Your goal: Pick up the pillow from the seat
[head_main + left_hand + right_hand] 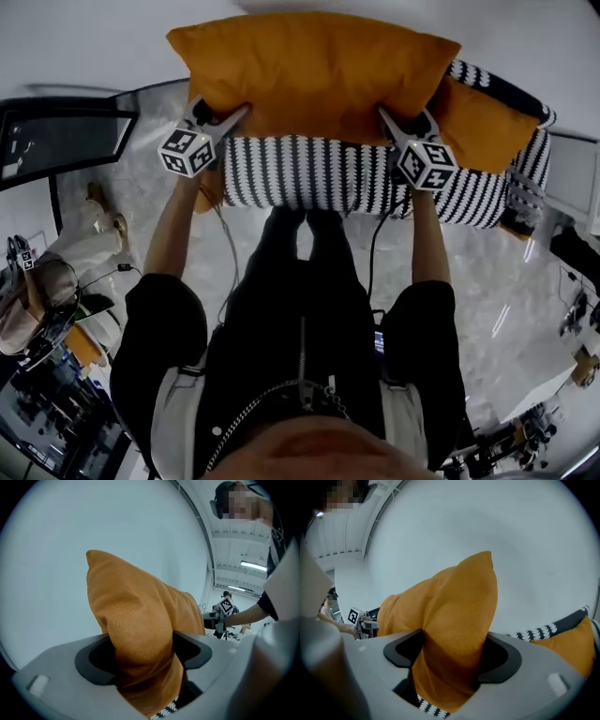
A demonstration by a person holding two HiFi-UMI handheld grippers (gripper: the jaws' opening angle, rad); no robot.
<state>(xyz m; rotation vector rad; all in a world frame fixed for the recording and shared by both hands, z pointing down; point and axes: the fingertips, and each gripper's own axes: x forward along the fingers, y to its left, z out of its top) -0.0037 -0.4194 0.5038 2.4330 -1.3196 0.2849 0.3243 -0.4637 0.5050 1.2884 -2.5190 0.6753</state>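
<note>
- The left tongs (223, 119) pinch the pillow (314, 70) at its left end. In the left gripper view the orange cover bunches between the pads, squeezed to a narrow waist.
- The right tongs (398, 124) pinch the opposite end the same way, with a thick fold of fabric pressed between the pads.
- The pillow spans from one pair of tongs to the other and bulges out ahead of both. The striped seat (319, 178) lies below the tongs, and the pillow appears clear of it.
- A second orange cushion (487, 127) rests on the seat, outside the right tongs and apart from them.
- Handling, as I judge it: the pillow is light, soft and not fragile, and its grainy cover is unlikely to slip. It gives way under the pads, so a deep bite into the stuffing near each end suits it. A shallow corner pinch could pull free, and a single hold would let it droop and twist.
</note>
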